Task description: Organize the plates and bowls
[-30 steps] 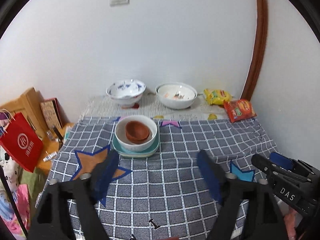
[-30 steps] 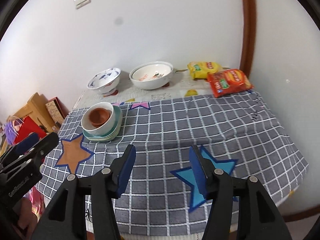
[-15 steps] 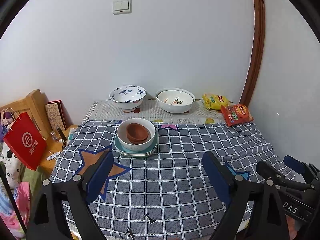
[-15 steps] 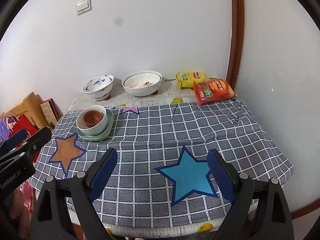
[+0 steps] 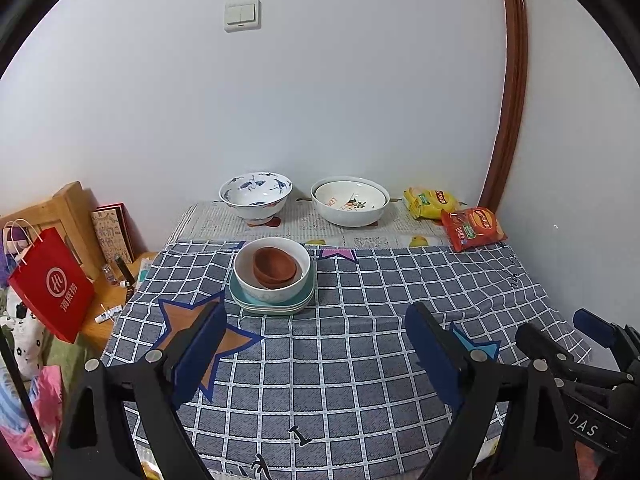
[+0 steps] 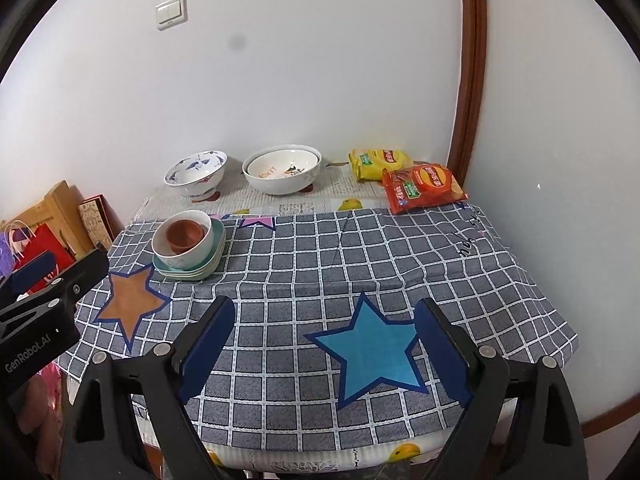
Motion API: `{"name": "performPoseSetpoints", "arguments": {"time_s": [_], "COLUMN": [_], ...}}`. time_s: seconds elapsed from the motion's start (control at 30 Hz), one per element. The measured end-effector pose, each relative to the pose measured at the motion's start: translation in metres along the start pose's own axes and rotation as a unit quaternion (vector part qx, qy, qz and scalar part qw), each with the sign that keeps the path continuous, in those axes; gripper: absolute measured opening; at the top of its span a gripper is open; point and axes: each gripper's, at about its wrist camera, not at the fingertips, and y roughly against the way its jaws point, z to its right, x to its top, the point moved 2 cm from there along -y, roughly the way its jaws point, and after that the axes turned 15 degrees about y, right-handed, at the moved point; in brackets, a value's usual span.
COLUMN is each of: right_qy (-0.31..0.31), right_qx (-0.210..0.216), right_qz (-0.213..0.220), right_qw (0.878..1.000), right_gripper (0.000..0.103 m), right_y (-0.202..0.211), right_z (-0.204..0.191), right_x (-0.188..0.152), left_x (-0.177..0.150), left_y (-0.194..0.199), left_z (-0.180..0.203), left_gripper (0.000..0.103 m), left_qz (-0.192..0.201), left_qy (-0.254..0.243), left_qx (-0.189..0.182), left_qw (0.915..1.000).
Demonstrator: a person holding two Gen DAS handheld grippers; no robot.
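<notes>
Nesting small inside large, the brown bowl (image 5: 275, 267) sits in the white bowl (image 5: 272, 276) atop green plates (image 5: 272, 306); both hand-held grippers, left (image 5: 316, 350) and right (image 6: 324, 344), hover with jaws apart and empty.

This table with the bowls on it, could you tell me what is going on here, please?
A person holds a claw in each hand, tidying dishes. Both the left claw and the right claw are open and empty, above the near part of the checked tablecloth. A brown bowl sits nested in a white bowl on stacked green plates. A blue-patterned bowl and a large white bowl stand separately near the wall.
</notes>
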Motion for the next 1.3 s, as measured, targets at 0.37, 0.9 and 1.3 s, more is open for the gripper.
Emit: {"name": "performPoseSetpoints", "arguments": {"time_s": [0.37,0.9,1.3], "right_qy": [0.003,0.003,0.003], "right_qx": [-0.003,-0.007,-0.006], "right_qz": [0.003,-0.001,0.004], "right_qw": [1.000,1.000,1.000], "right_gripper": [0.090,0.090,0.090], "right_y": [0.0032,0.0028,0.0059], "right_z": [-0.0009,-0.0014,-0.0020], "right_x": [-0.0004,-0.0002,0.0014], "left_x": [-0.0002,-0.0001,-0.0012], "left_y": [0.0017,0.0008,0.0018], "left_z": [-0.0001,0.0016,0.0033], "left_gripper": [0.091,0.091,0.091], "left_qz": [0.001,-0.004,-0.004], "left_qy": [-0.001,-0.003,-0.004], "left_qx": [0.002,0.003,0.002], "left_qw": [1.0000,1.0000,1.0000]}}
